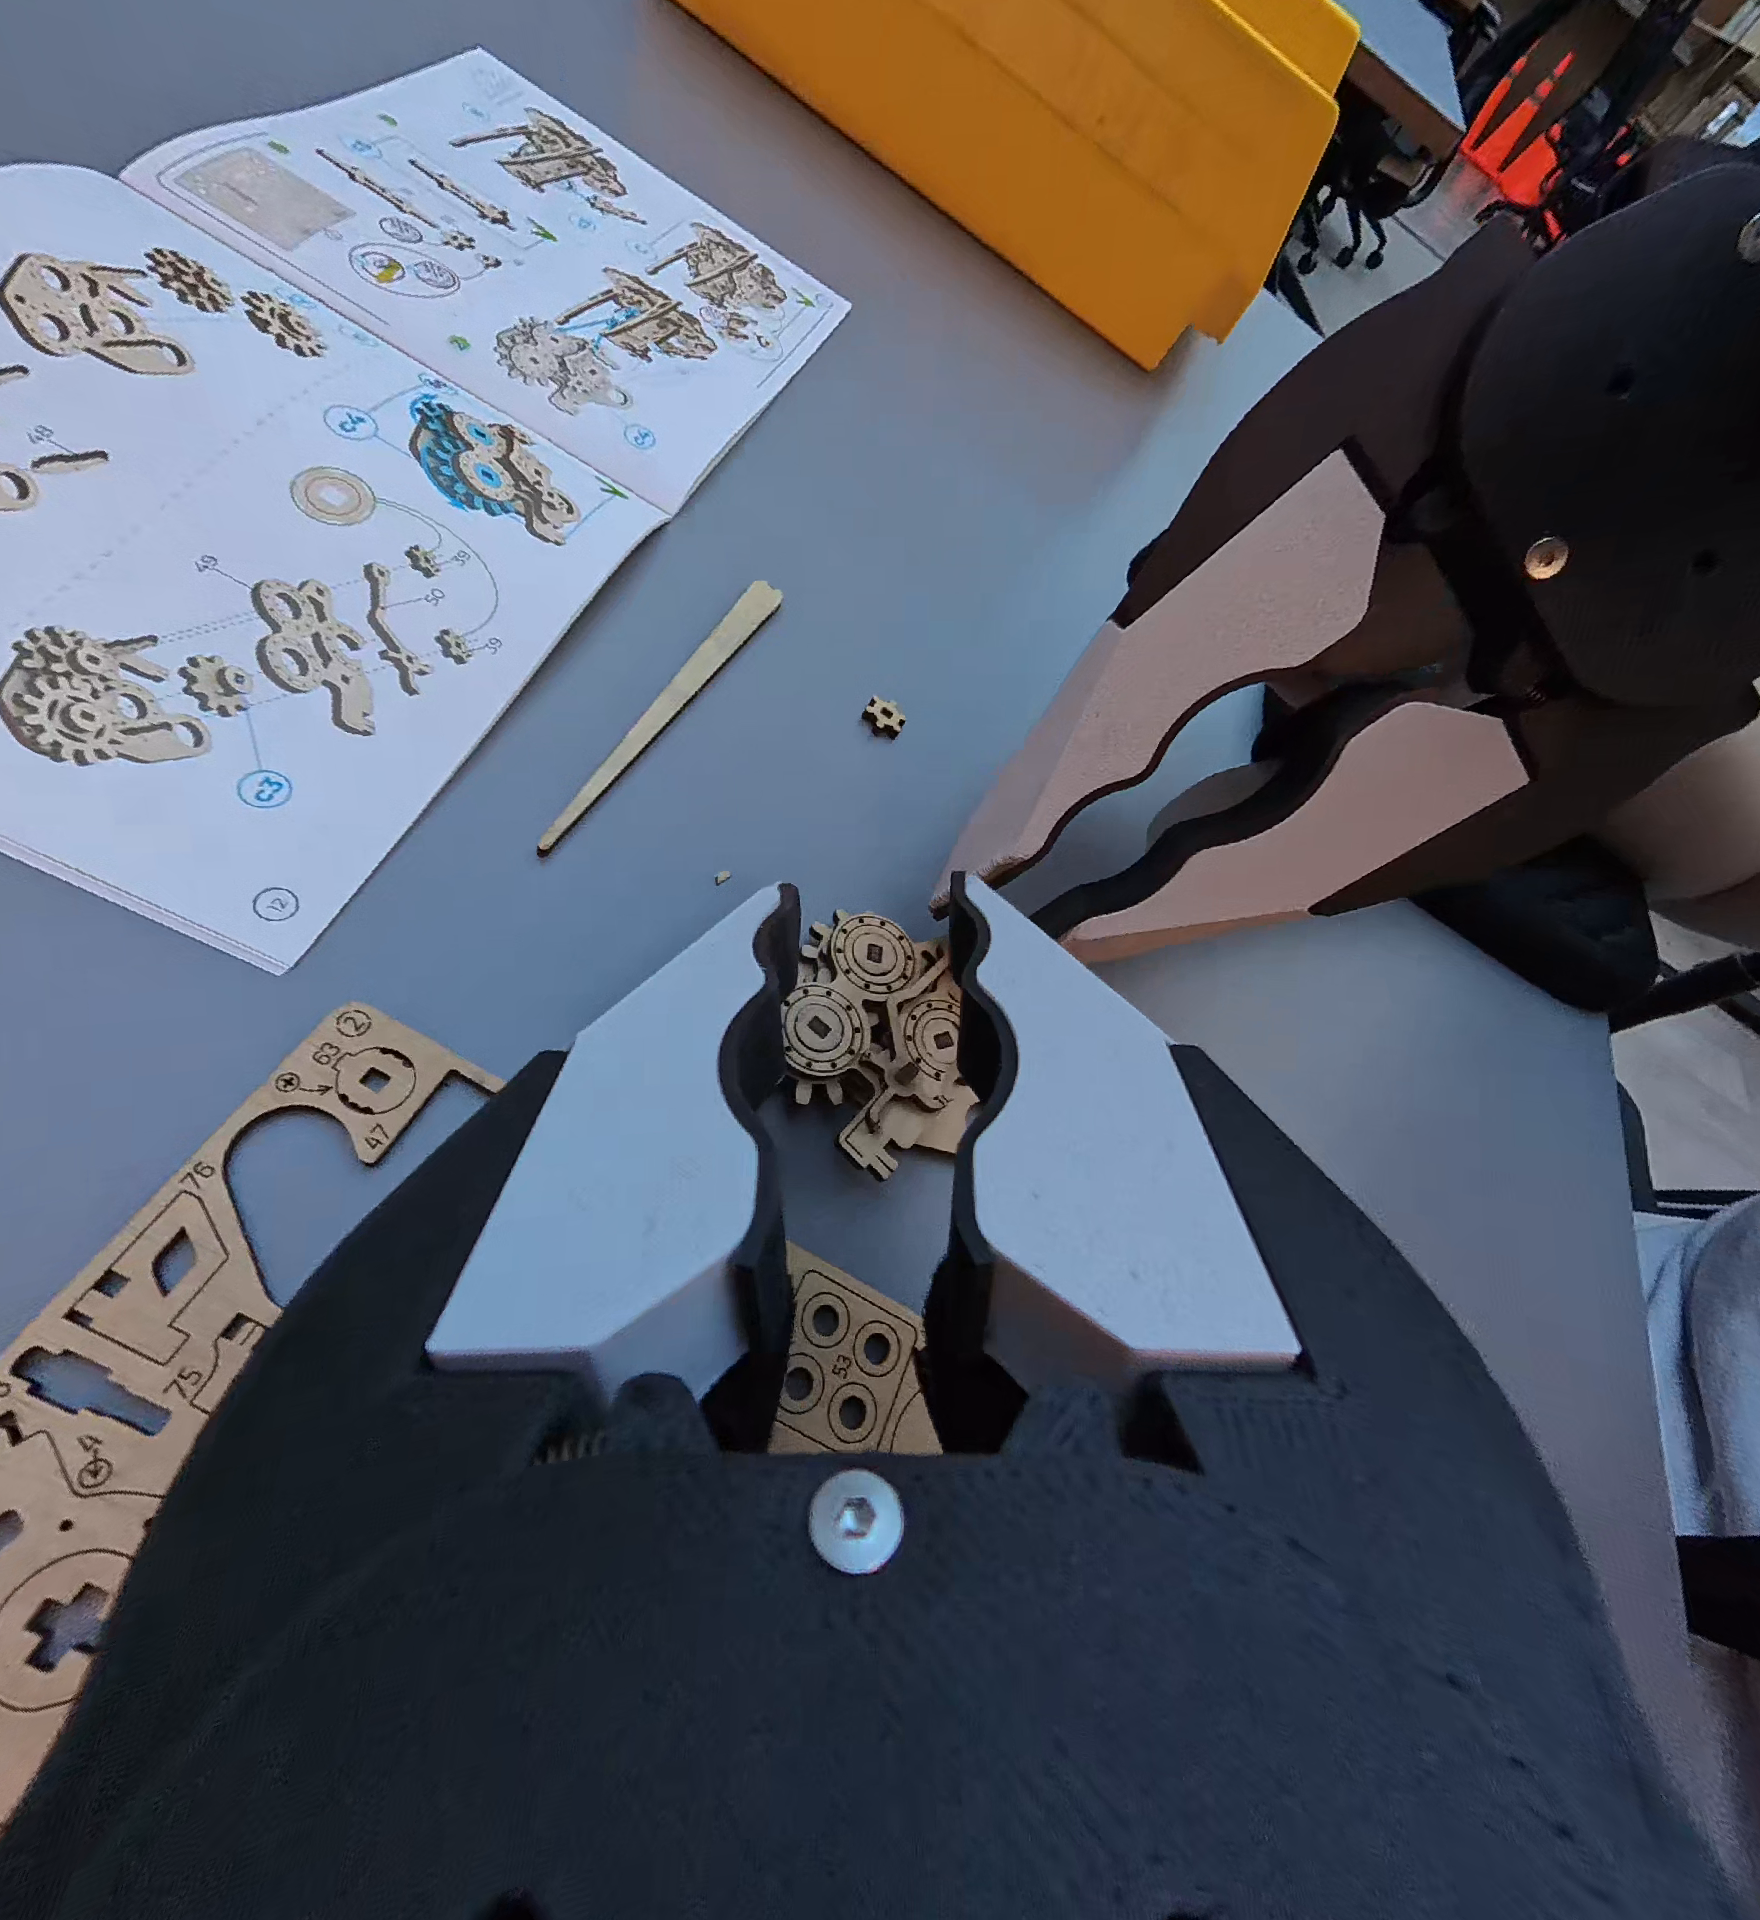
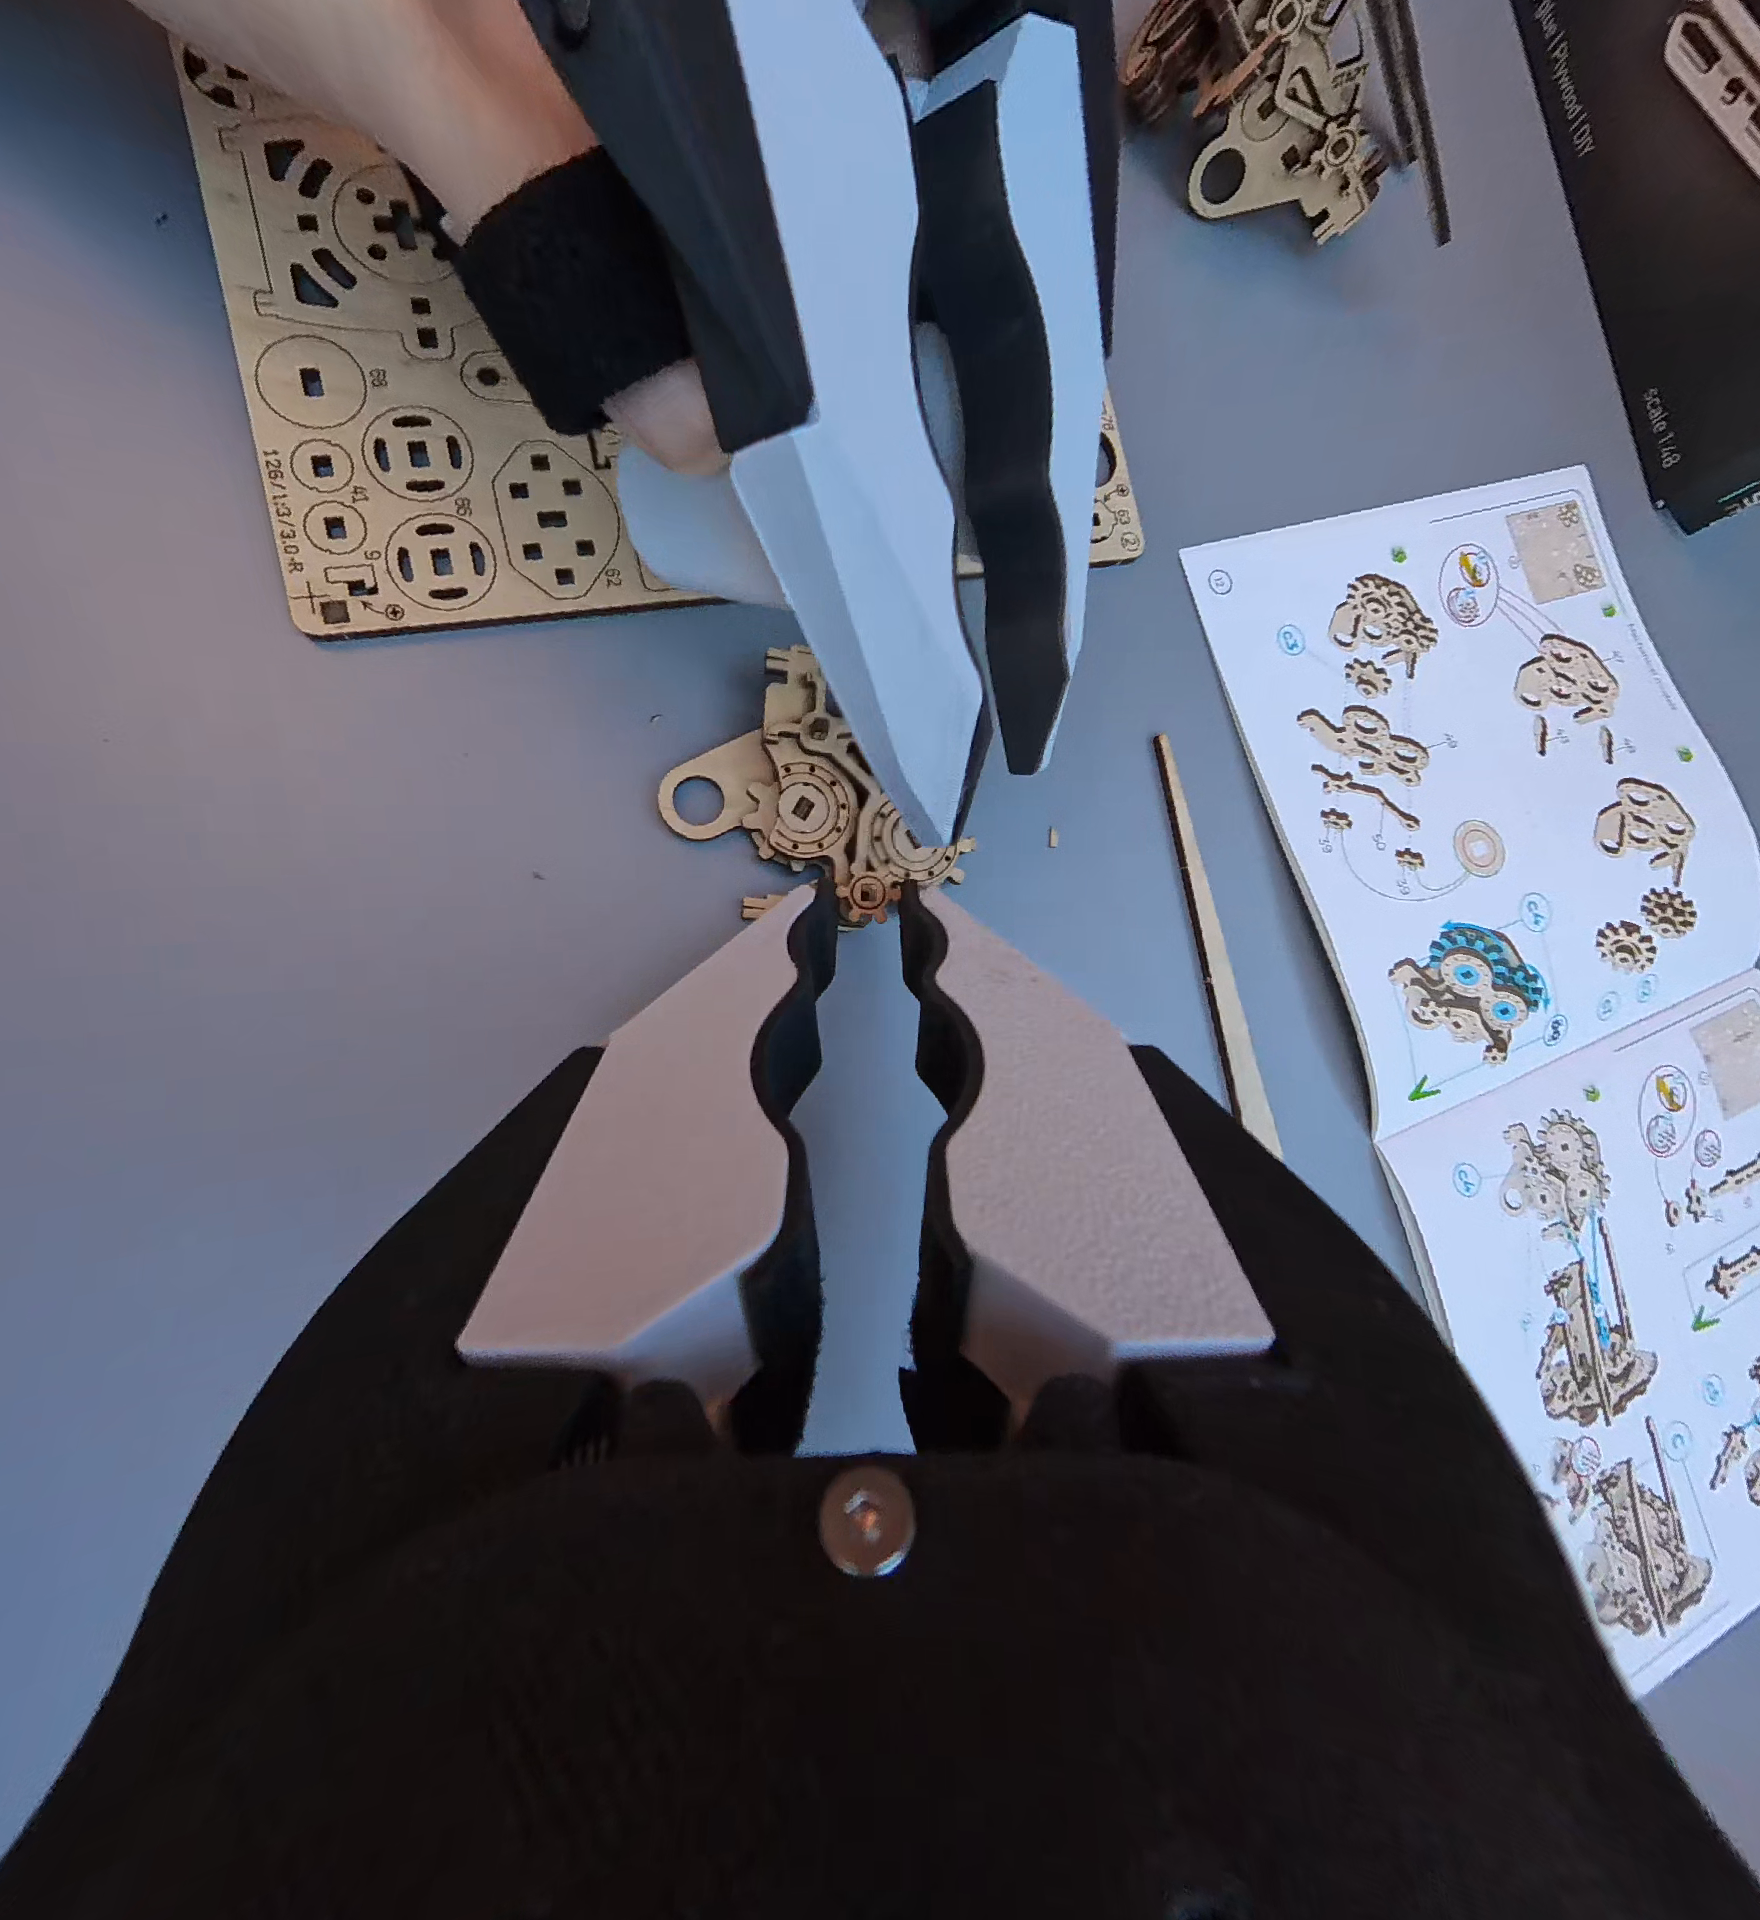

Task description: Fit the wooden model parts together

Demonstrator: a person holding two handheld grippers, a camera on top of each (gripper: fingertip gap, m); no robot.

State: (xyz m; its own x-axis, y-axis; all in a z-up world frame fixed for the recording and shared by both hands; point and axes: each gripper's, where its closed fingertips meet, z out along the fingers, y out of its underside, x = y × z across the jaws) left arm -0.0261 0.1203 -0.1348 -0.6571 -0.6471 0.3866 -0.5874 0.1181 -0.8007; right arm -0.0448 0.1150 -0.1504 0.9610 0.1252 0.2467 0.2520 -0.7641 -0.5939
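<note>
A flat wooden gear assembly point(image 1: 860, 1023) lies on the grey table; it also shows in the right wrist view point(image 2: 803, 805). My left gripper point(image 1: 871, 888) stands over it with its jaws apart, and the assembly shows through the gap. In the right wrist view the left gripper point(image 2: 990, 800) comes down from above, with one fingertip point(image 2: 943, 821) resting on a gear. My right gripper point(image 2: 862, 904) is nearly shut on a small wooden cog point(image 2: 868, 891) at the assembly's near edge. It enters the left wrist view point(image 1: 1011, 914) from the right.
An open instruction booklet point(image 1: 284, 468) point(image 2: 1530, 987), a thin wooden stick point(image 1: 663, 717) point(image 2: 1214, 935) and a loose small cog point(image 1: 884, 717) lie nearby. A punched plywood sheet point(image 1: 128, 1351) point(image 2: 419, 468), a yellow bin point(image 1: 1063, 156), a black box point(image 2: 1686, 260) and another wooden subassembly point(image 2: 1271, 114) ring the work spot. The grippers are tip to tip, or close to it. My left tips are roughly 6 cm from the thin wooden stick point(image 1: 663, 717). It turns up in the right wrist view point(image 2: 1204, 923) as well.
</note>
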